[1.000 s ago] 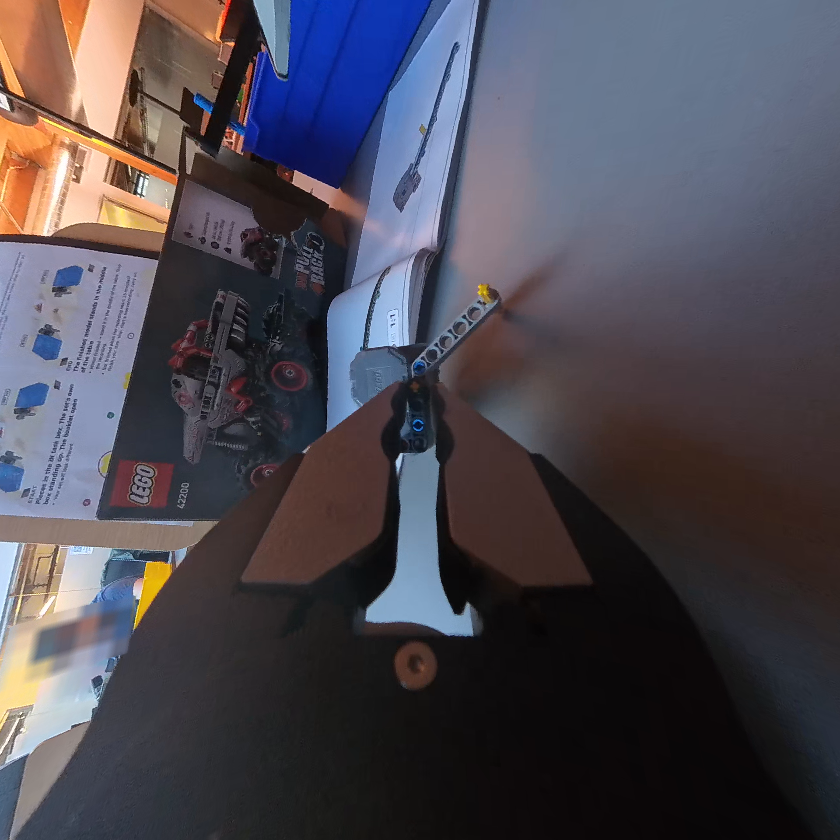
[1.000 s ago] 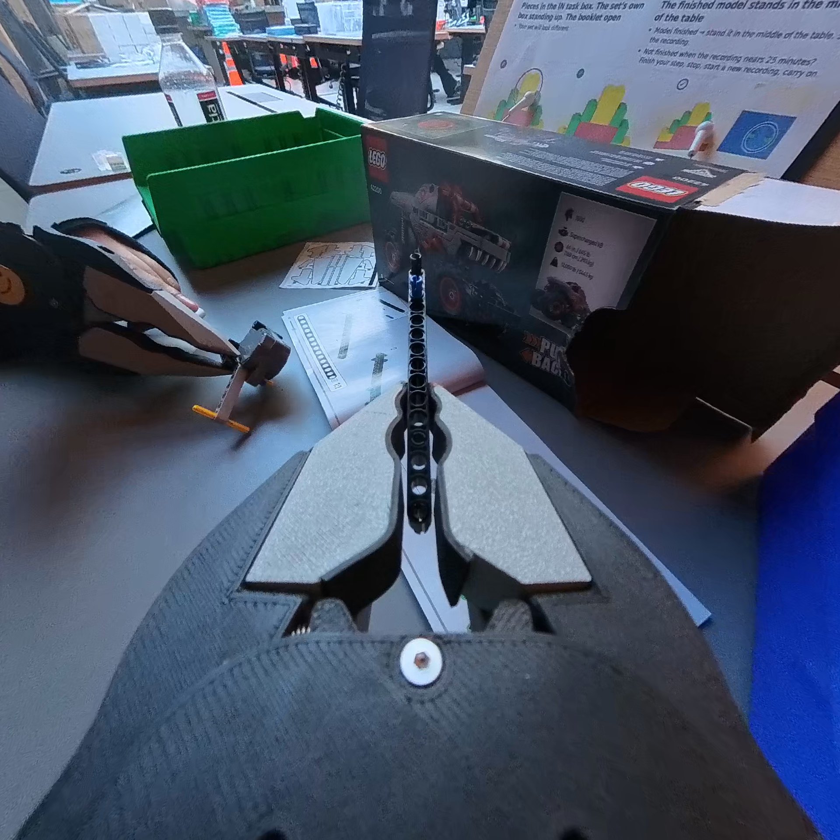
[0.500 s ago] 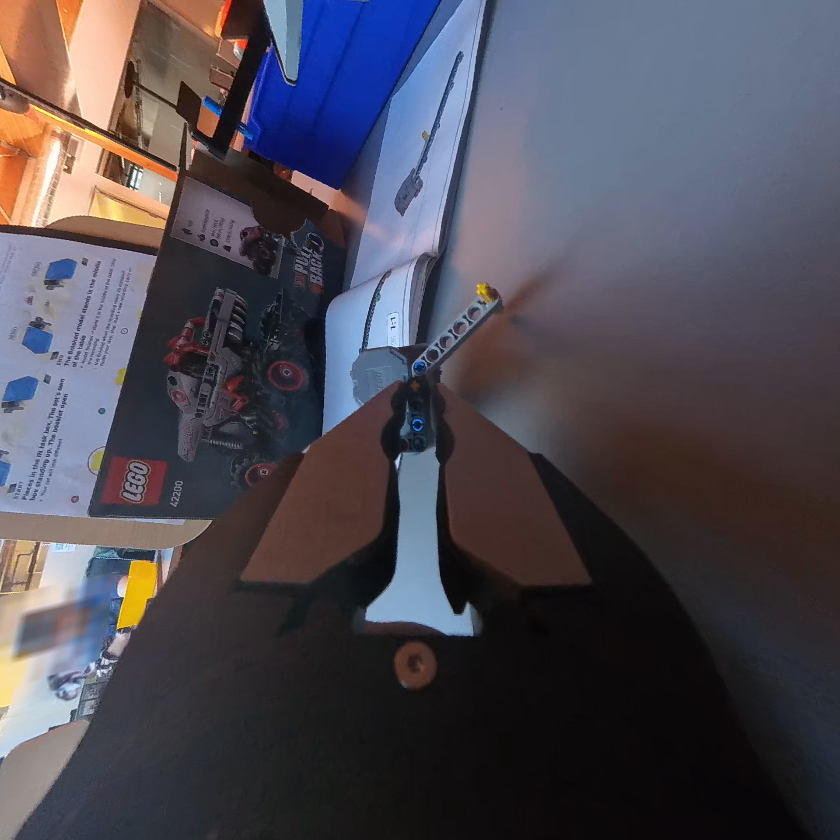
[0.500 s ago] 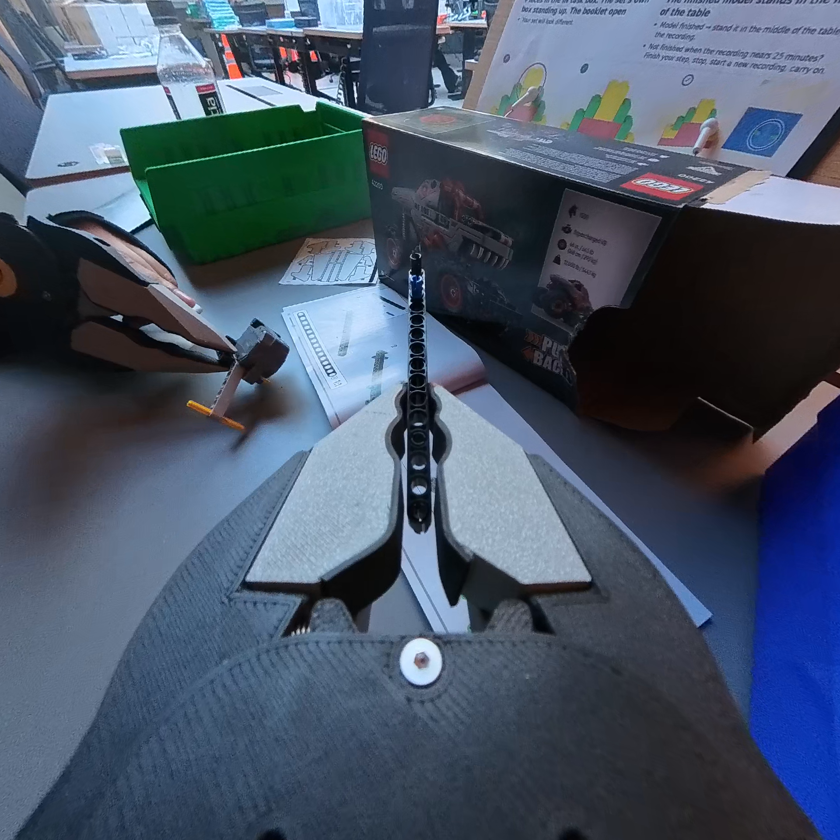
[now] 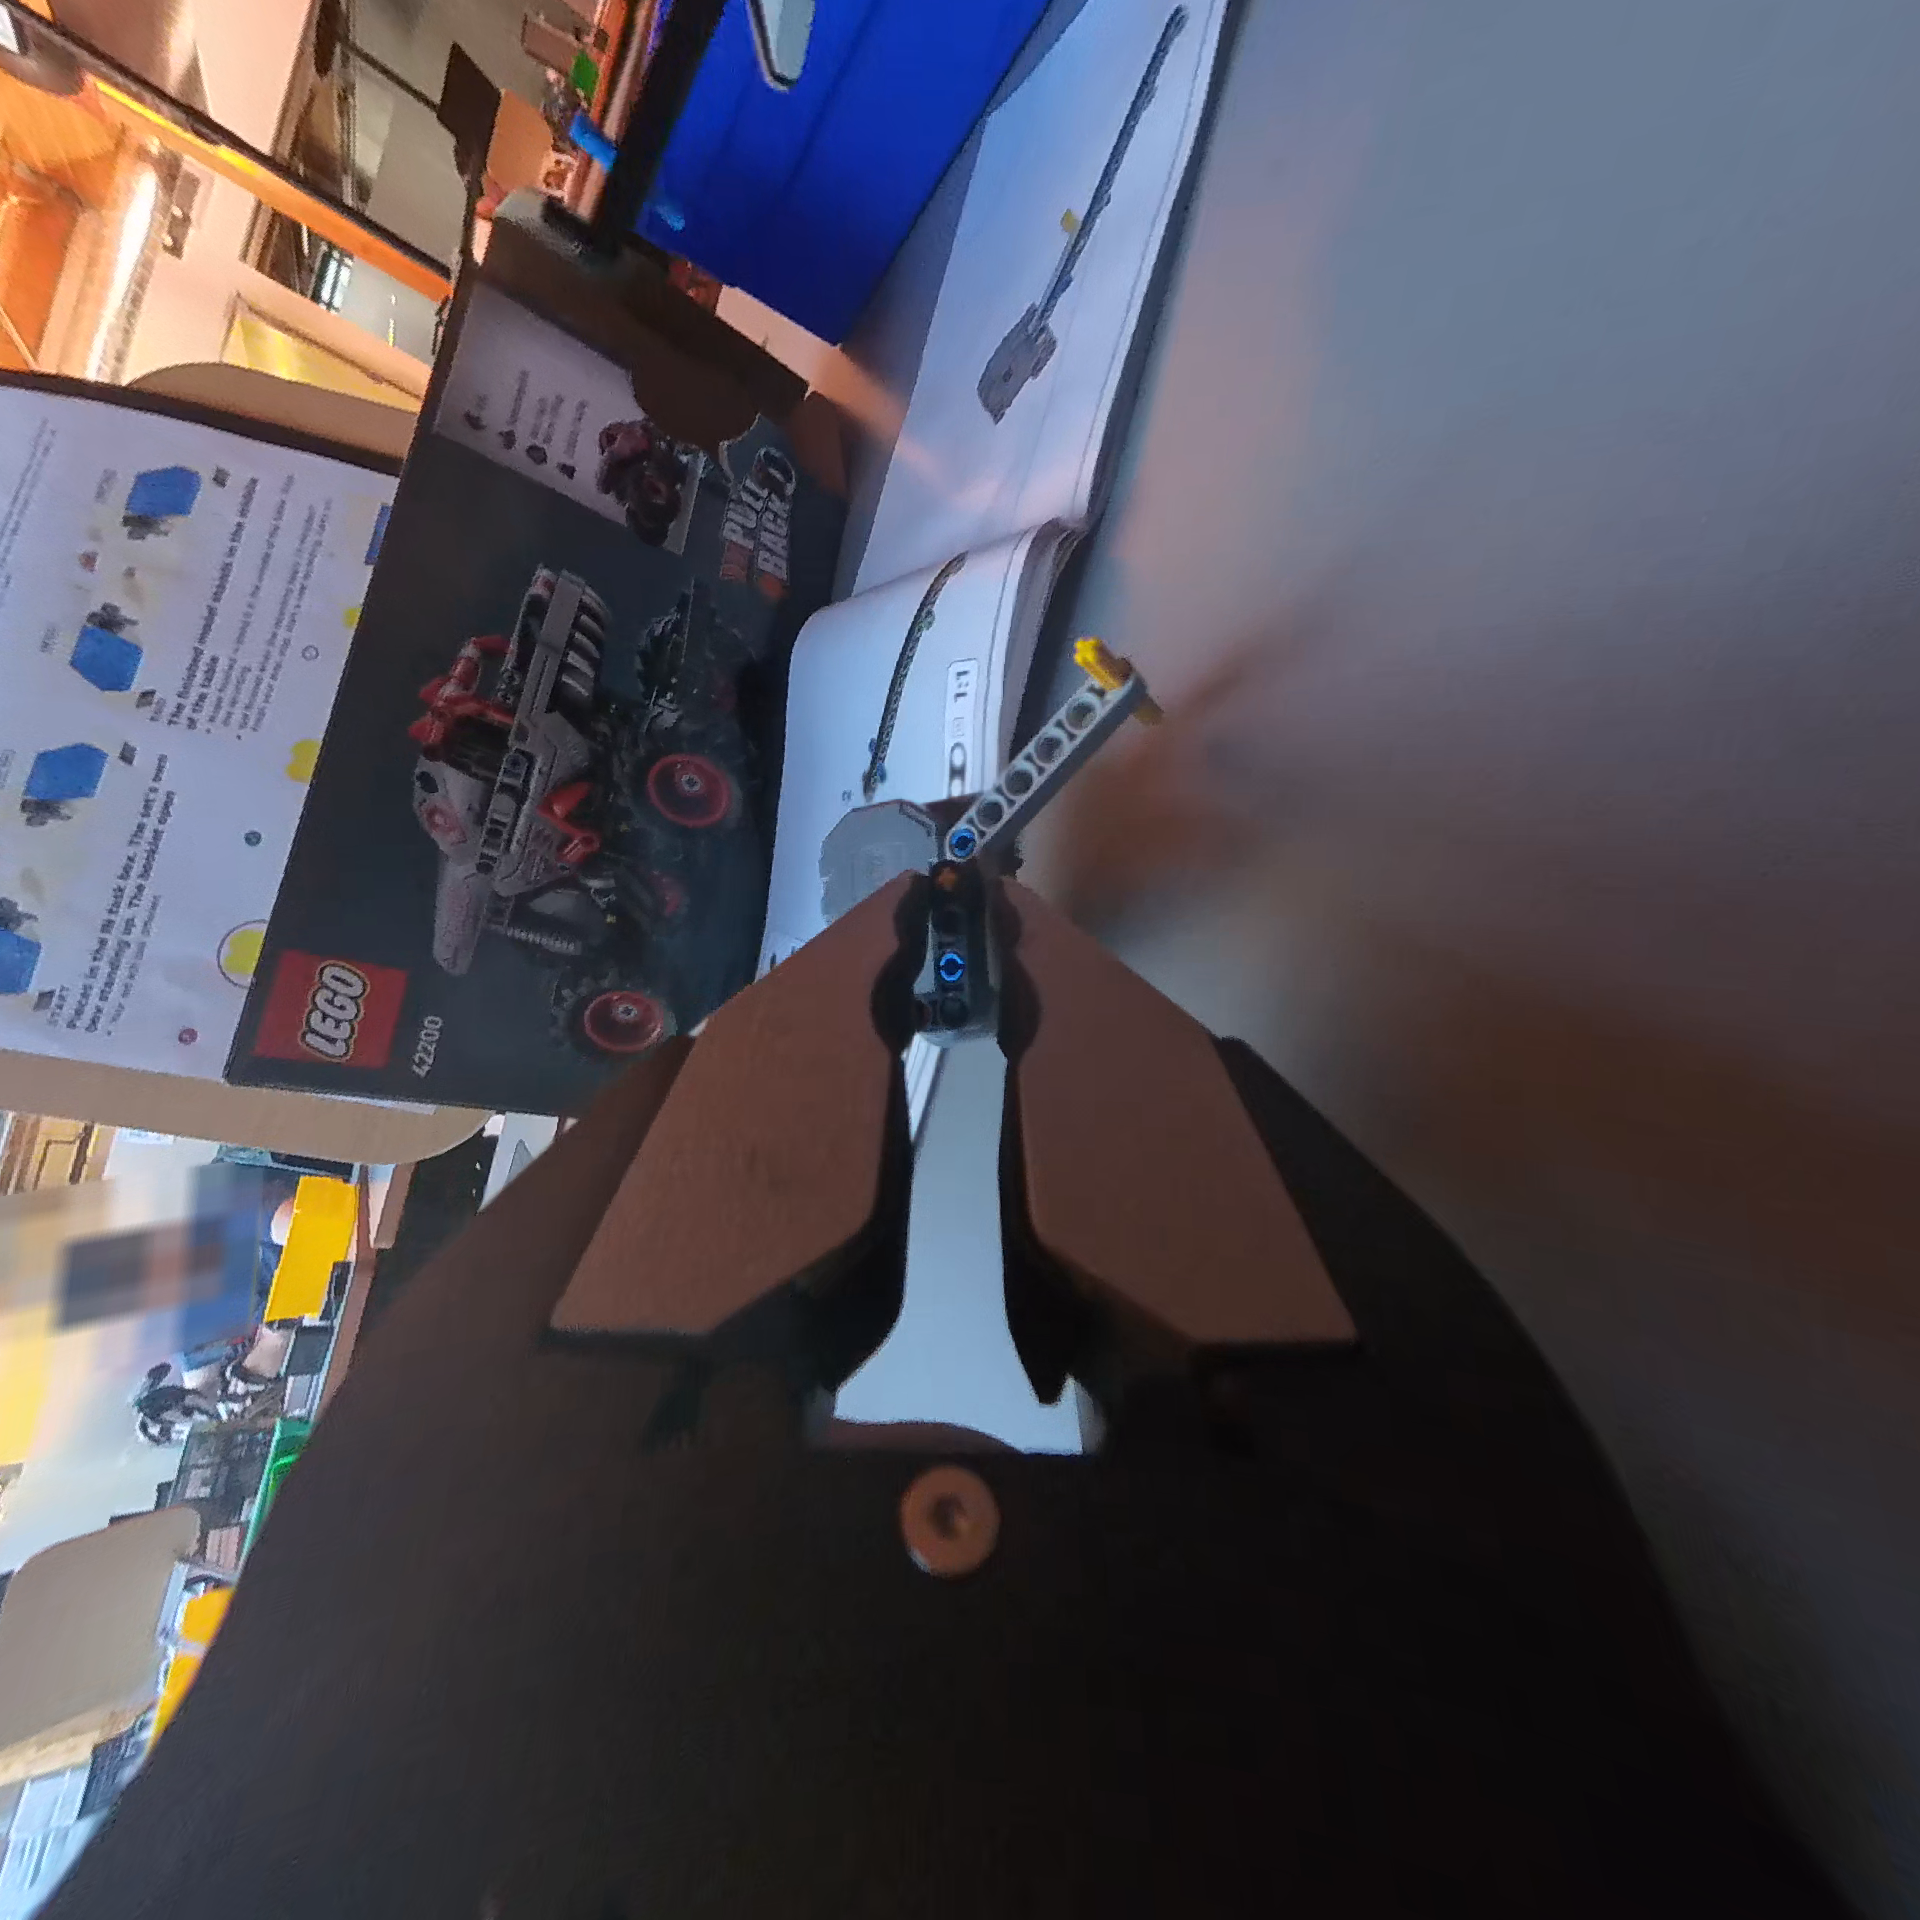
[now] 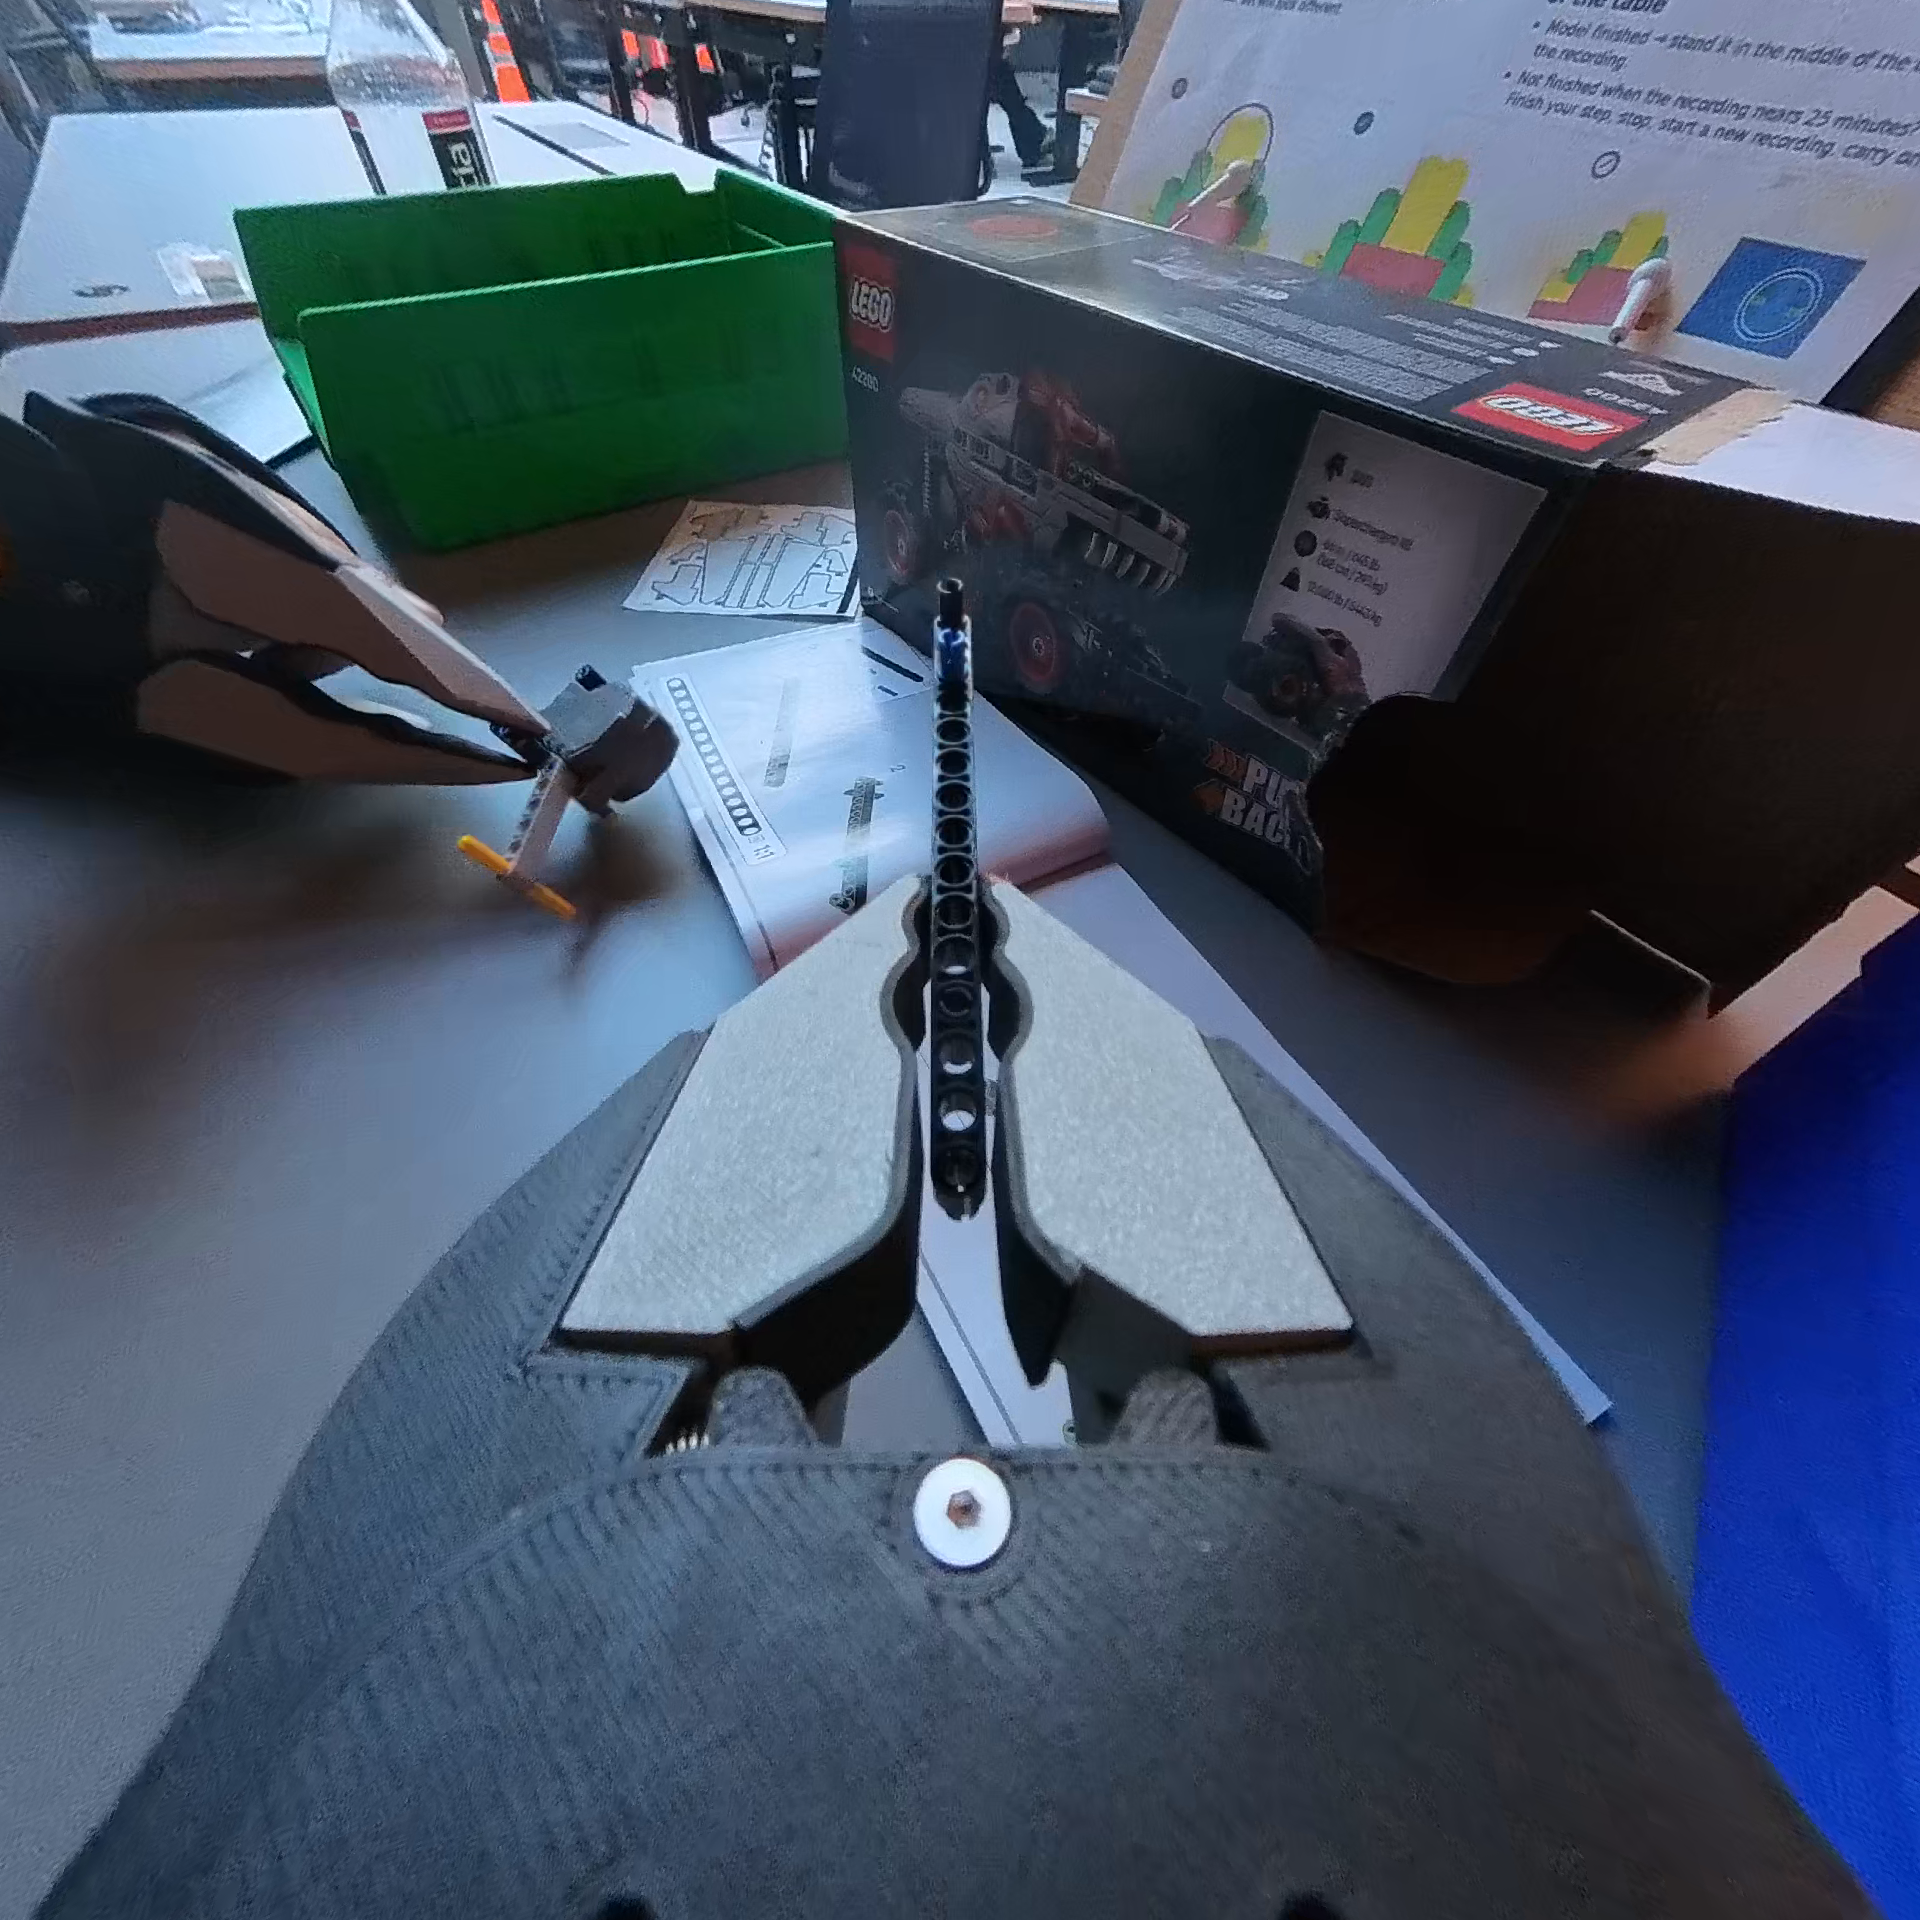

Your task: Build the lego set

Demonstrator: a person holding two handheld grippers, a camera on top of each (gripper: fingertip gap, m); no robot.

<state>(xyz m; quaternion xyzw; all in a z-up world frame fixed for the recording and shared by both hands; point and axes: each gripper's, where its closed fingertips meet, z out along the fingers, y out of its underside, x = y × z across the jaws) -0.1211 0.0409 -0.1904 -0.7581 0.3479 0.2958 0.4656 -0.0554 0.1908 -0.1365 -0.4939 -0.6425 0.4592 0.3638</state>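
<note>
Grey bench [image 6: 260, 1091] in what looks like a shared workshop, more tables and chairs at the back. From the right wrist view, the set's box [image 6: 1195, 499] stands at 1 o'clock with its end flap open, a green bin [image 6: 540, 353] sits at 11 o'clock, and a sticker sheet [image 6: 748, 571] lies flat in front of the bin. The instruction booklet [image 6: 831, 748] is open at 12 o'clock, just in front of the box.

Right gripper [image 6: 956, 1049] is closed tight on a long black Technic beam [image 6: 954, 883], which sticks straight out past the fingers toward the box, with a blue pin [image 6: 952, 646] near its far tip.

Left gripper [image 5: 954, 956] is clamped on a small sub-assembly [image 6: 597, 743]: a dark grey block, probably the pull-back motor, with a light grey beam [image 5: 1049, 764] hanging off it and a yellow axle [image 6: 516, 876] through the far end. From the right view it's at 10 o'clock, and the axle looks like it's touching or nearly touching the bench.

Progress-wise, I'd say this is super early. Only a handful of pieces are joined, and nothing like the truck on the box exists yet. My guess is the black beam gets pinned onto the motor piece next. The two are still well apart, so basically the whole build is left.
</note>
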